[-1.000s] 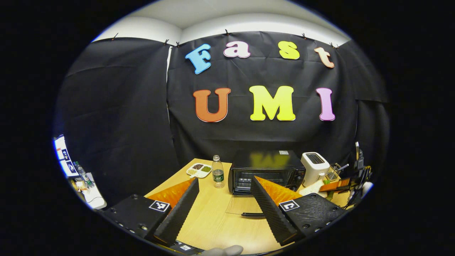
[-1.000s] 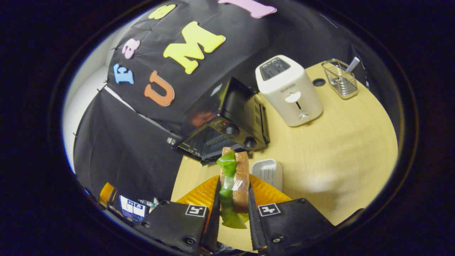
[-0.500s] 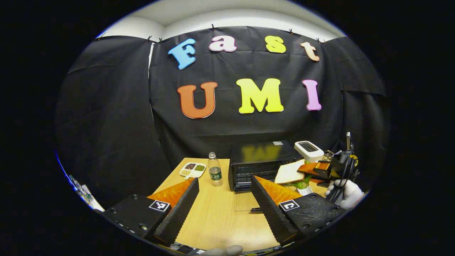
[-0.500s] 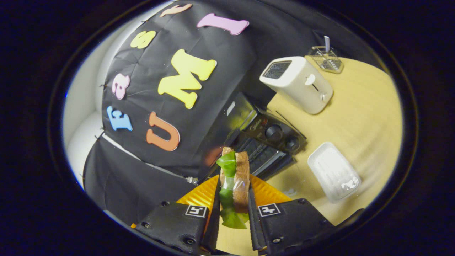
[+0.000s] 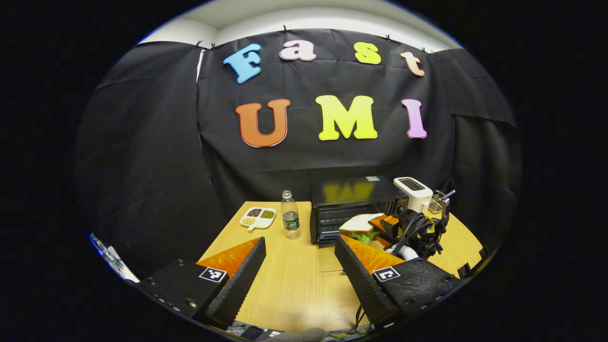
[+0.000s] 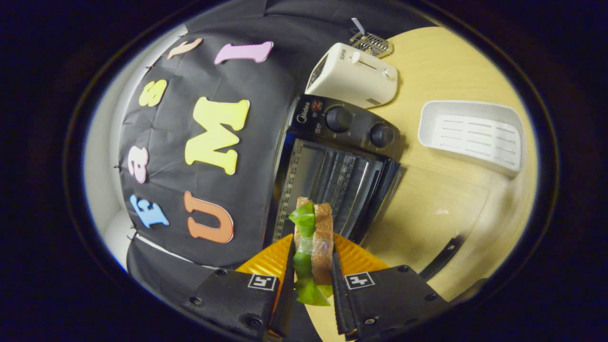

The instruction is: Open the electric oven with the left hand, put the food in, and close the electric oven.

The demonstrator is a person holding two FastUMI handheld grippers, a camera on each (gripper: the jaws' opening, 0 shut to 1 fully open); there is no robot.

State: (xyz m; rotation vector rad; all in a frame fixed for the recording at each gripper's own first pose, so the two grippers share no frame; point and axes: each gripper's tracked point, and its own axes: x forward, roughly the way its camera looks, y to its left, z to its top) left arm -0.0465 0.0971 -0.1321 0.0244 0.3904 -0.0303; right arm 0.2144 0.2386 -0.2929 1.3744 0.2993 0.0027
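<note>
The sandwich [image 6: 313,242] is pinched between the two fingers of the right gripper [image 6: 311,280], bread and green leaf pressed on both sides and standing out beyond the fingertips. It is held just in front of the electric oven [image 6: 332,175], whose door [image 6: 427,213] is folded down flat and whose wire rack is exposed behind the sandwich.

In the left gripper view the left gripper [image 5: 299,270] is seen low over the bench [image 5: 294,285], its fingers spread wide with nothing between them, well back from the oven [image 5: 351,209]. Farther off in that view the right gripper [image 5: 387,223] and the sandwich [image 5: 361,224] are seen from the side at the oven mouth, with a gloved hand [image 5: 401,251] and a bundle of cables behind them.

The oven's two knobs [image 6: 339,118] and the white tray [image 6: 470,135] on the bench beside the open door are made out in the right gripper view. The toaster [image 6: 354,76] stands just beside the oven, with a wire basket [image 6: 370,42] behind it. A water bottle [image 5: 289,221] and a divided dish [image 5: 258,217] of small foods are placed to the oven's other side. The oven mouth is partly covered by the sandwich.
</note>
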